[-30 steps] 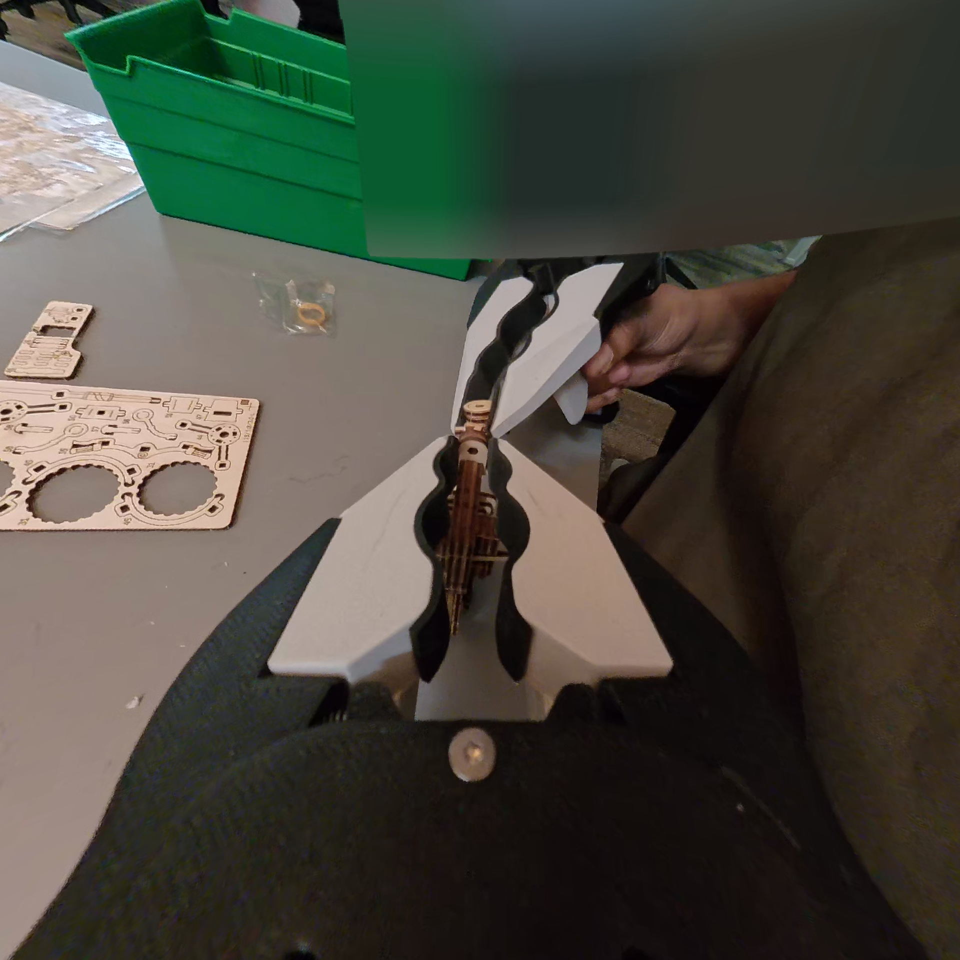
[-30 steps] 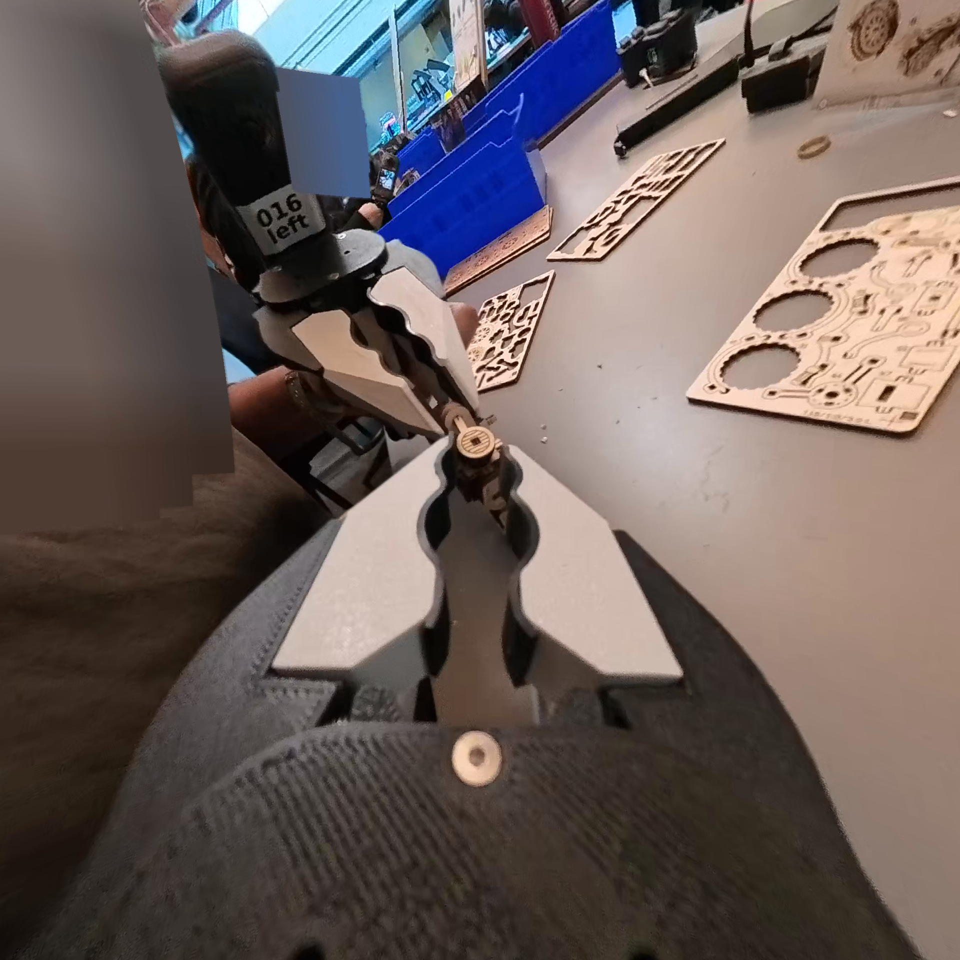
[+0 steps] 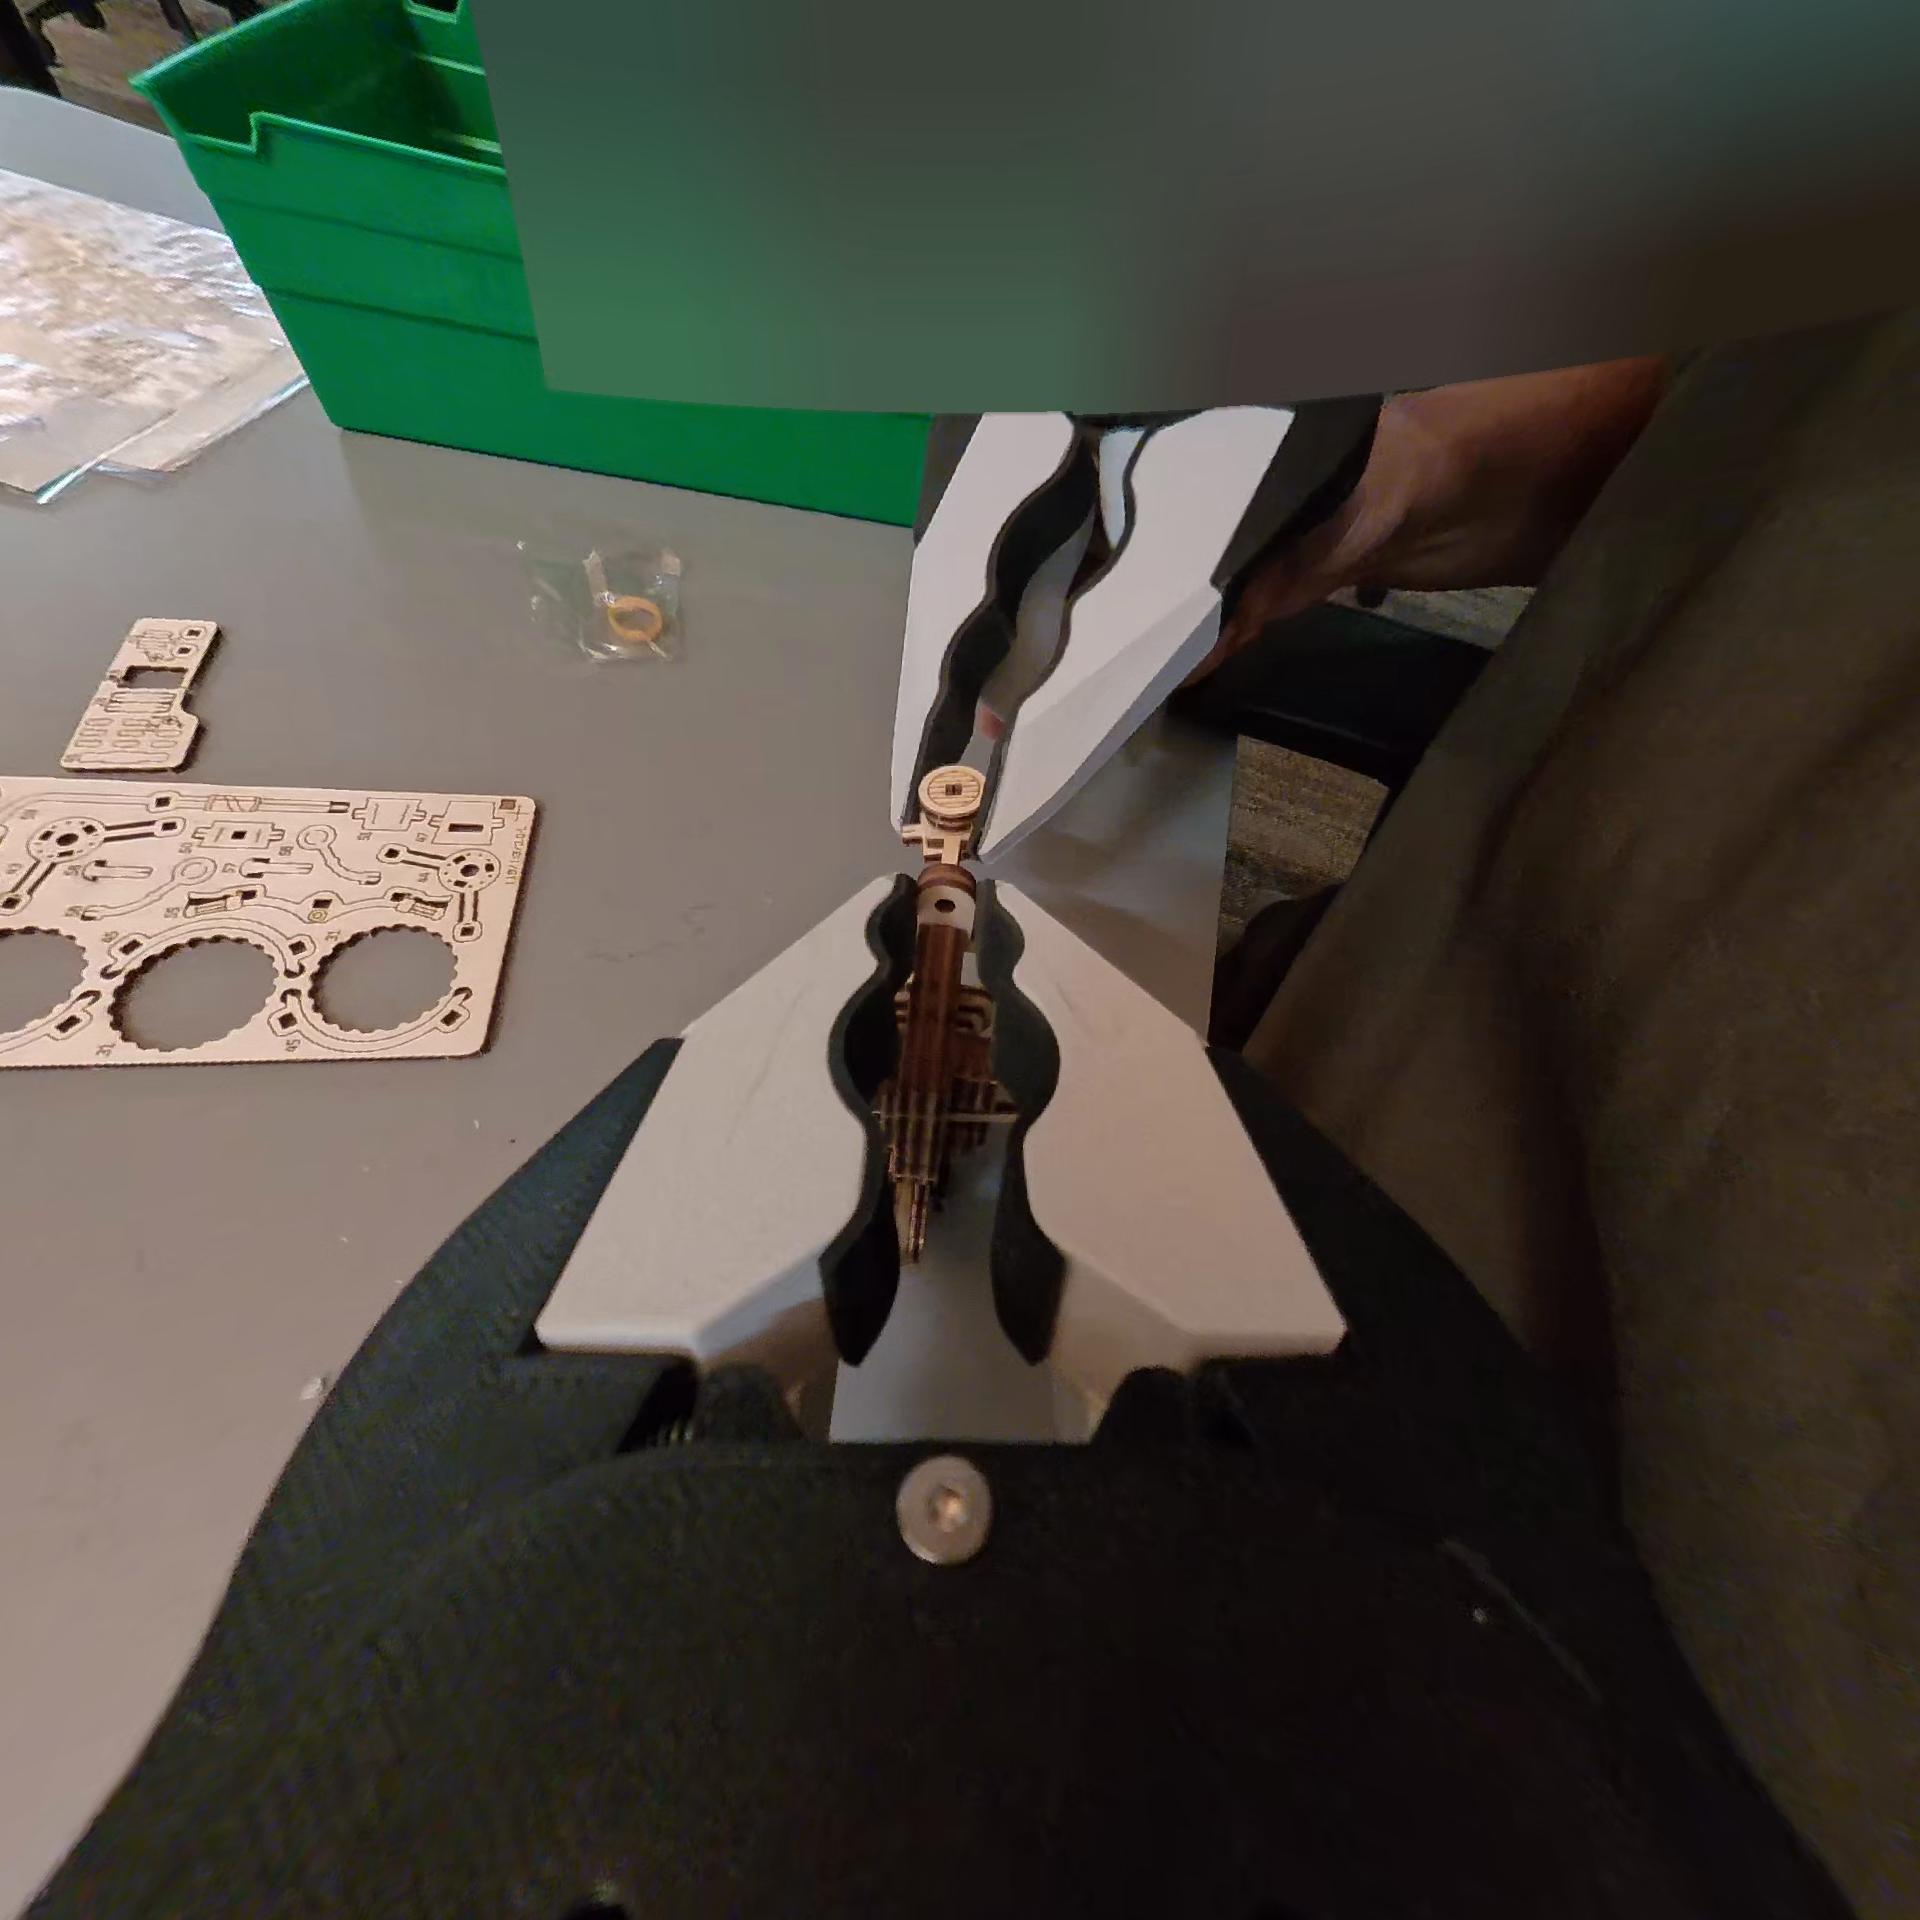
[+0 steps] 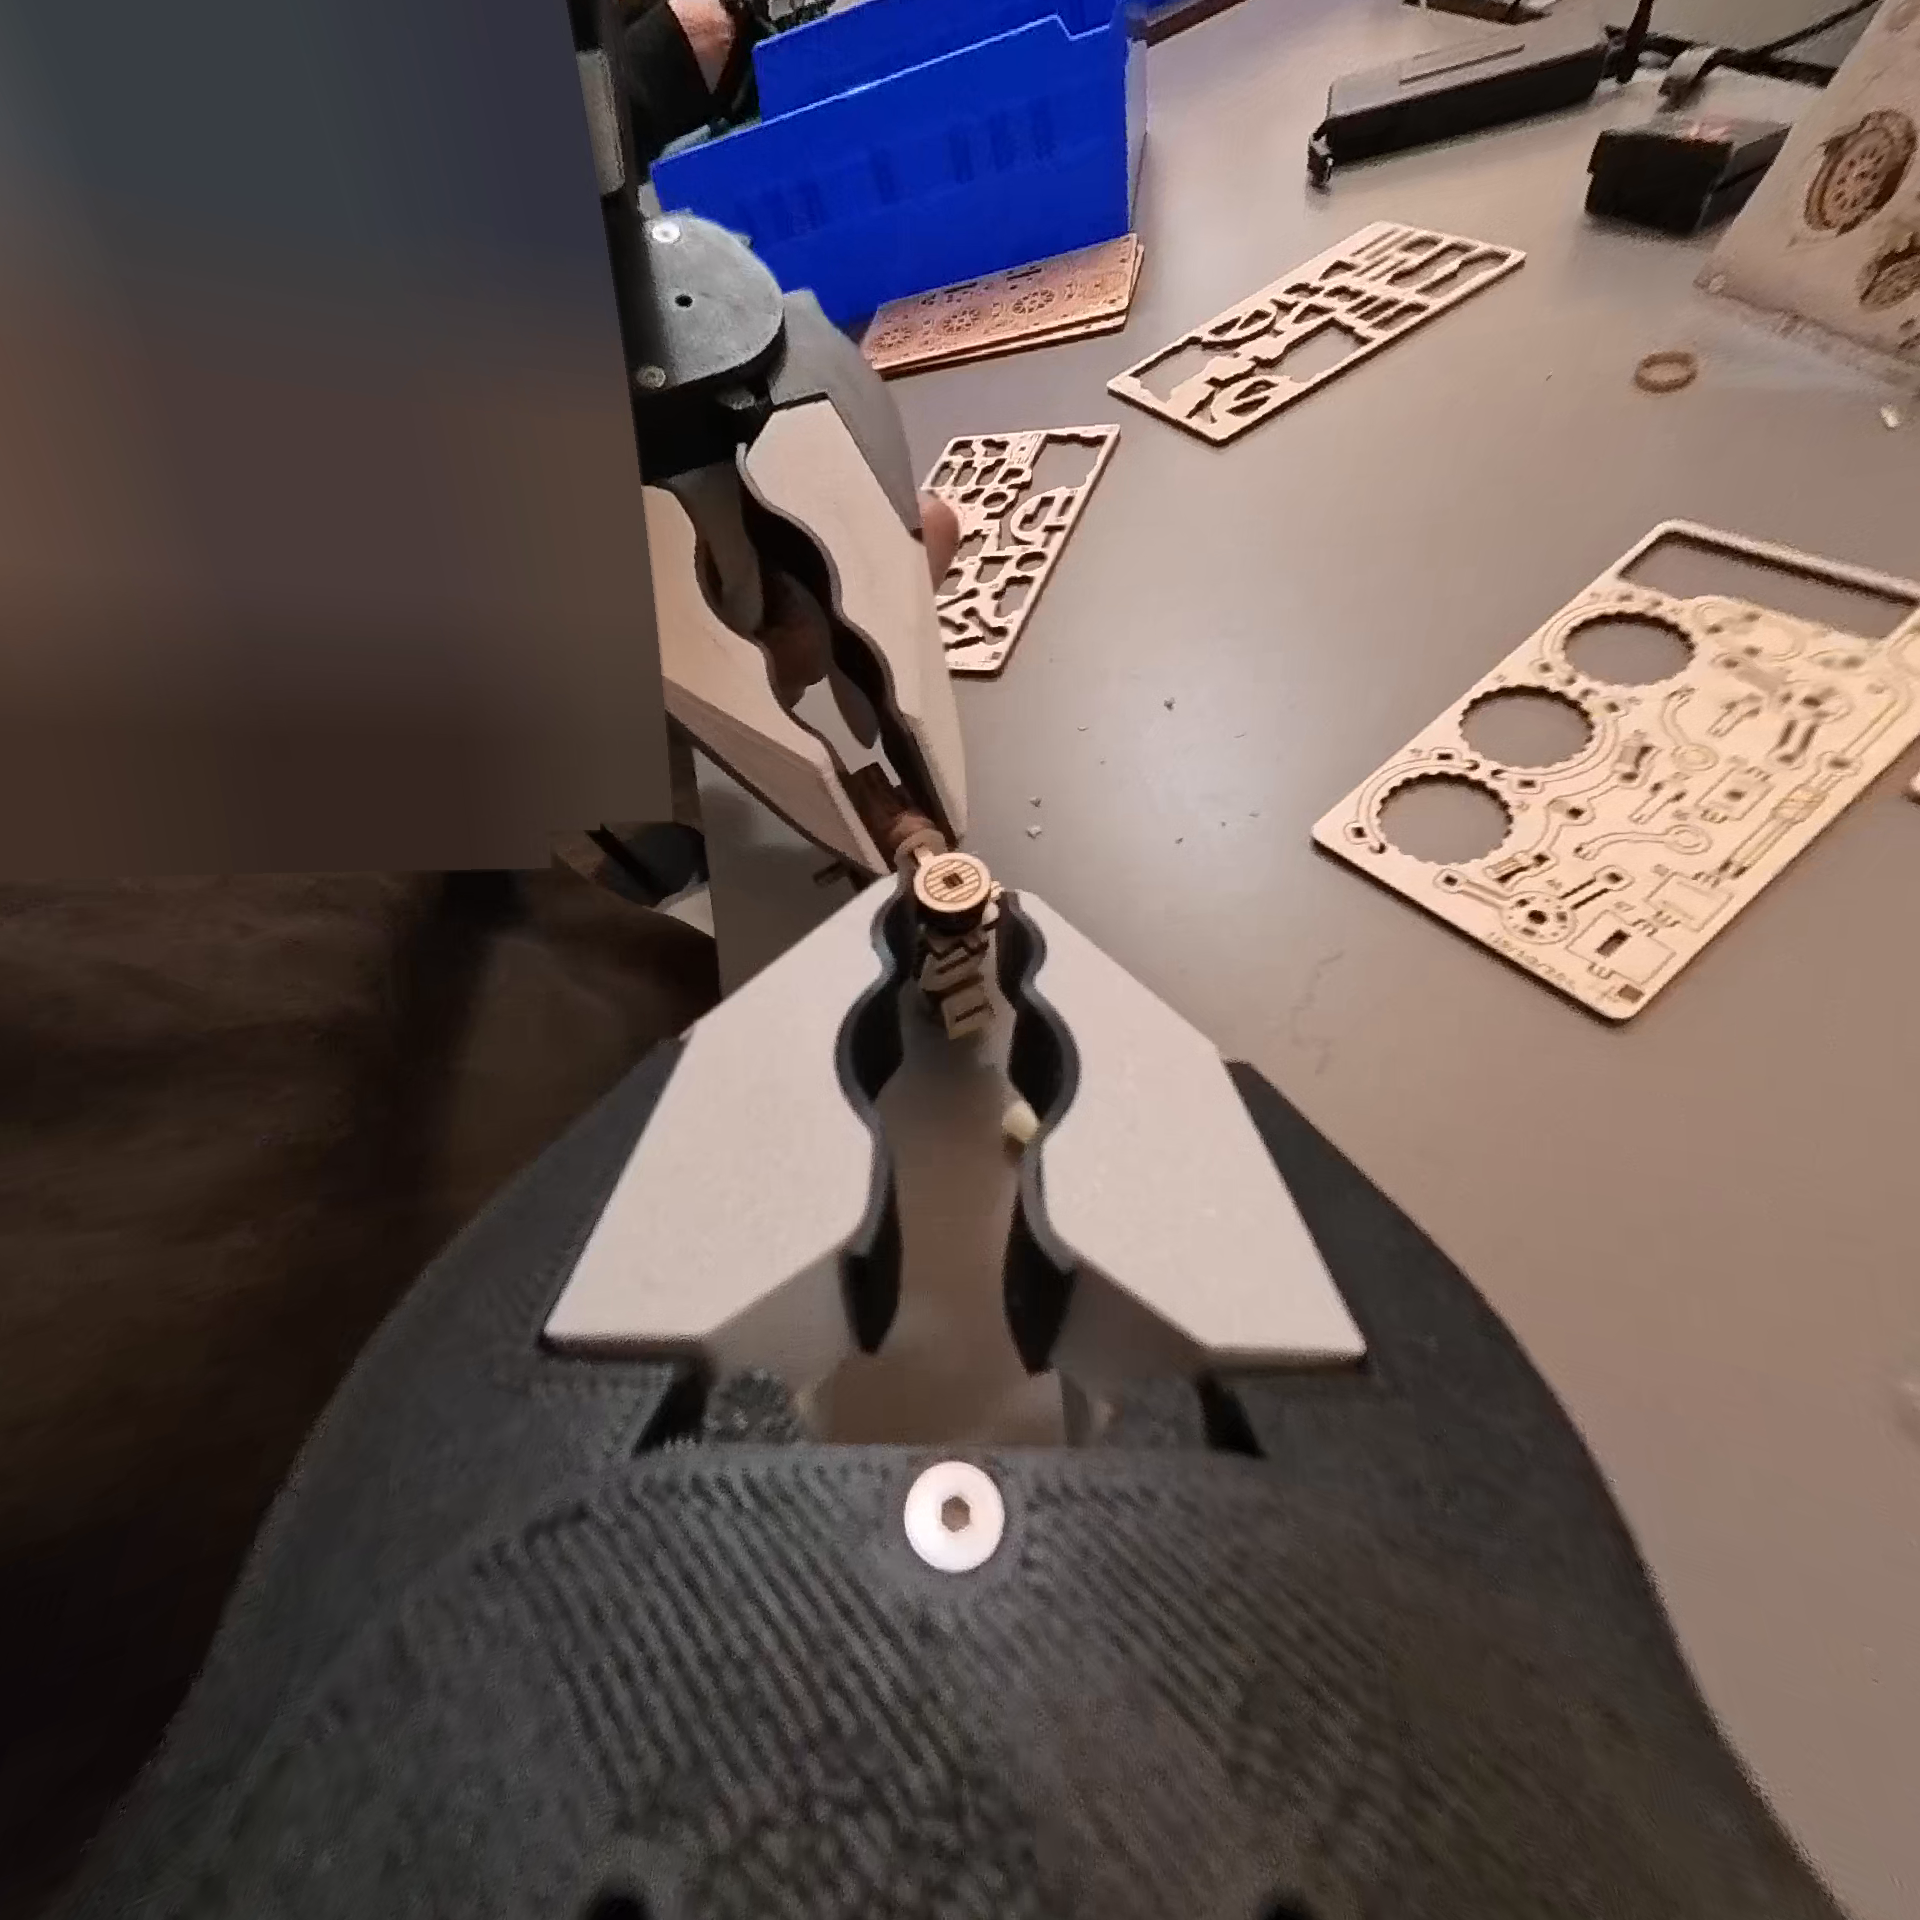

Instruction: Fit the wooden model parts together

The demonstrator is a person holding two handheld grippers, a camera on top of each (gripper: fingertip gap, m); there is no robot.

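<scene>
My left gripper is shut on a dark brown layered wooden assembly, whose rounded end pokes out past the tips. My right gripper comes in from above, tip to tip with the left one, shut on a small light wooden part with a round head. The two parts meet end to end over the table's edge. In the right wrist view my right gripper holds the light part. There the left gripper slants down from the upper left with the dark assembly.
A green bin, a wooden parts sheet with round cutouts, a small sheet, a bagged rubber band and plastic wrap lie on the grey table. A blue bin and further sheets show in the right wrist view.
The right gripper has swung from a slant to nearly upright in the left wrist view. Both grippers stay shut on their parts, still tip to tip.
</scene>
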